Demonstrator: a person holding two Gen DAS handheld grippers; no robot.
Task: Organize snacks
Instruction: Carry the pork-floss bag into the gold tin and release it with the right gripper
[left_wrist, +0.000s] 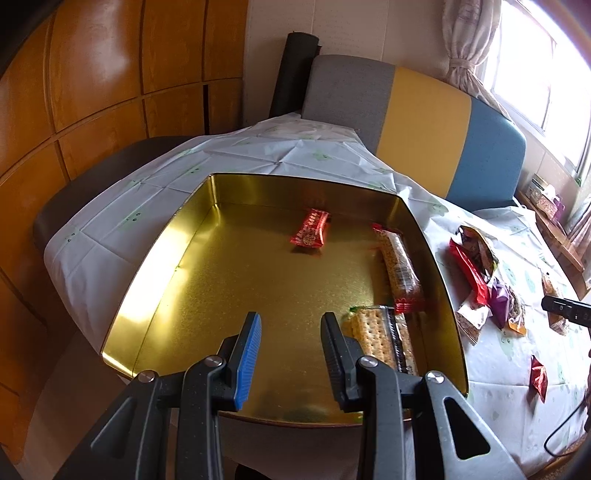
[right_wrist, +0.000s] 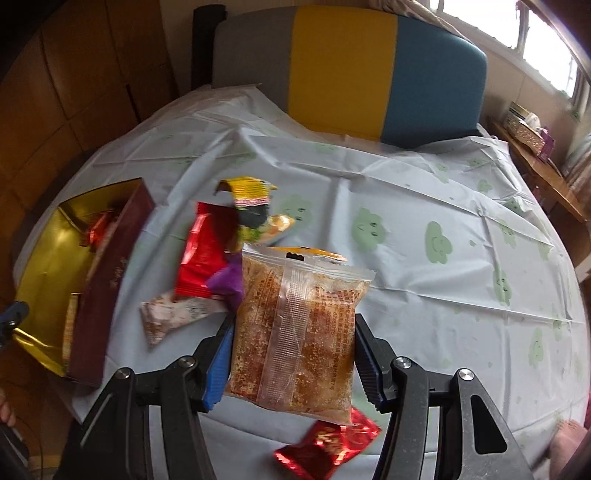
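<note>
Right tool (right_wrist: 291, 354) clamps a clear orange packet (right_wrist: 295, 332) unseen from the left tool (left_wrist: 290, 354), which gapes empty over the gold tin (left_wrist: 155, 266).

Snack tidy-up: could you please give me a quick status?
Left gripper open over gold tin. Right gripper shut on clear orange snack packet. Loose snacks lie between packet and tin.

The tin's (left_wrist: 177, 258) left half lies bare, its right side holds three snacks (left_wrist: 400, 269), and loose packets (right_wrist: 207, 254) crowd the counter (right_wrist: 443, 295) beside it.
</note>
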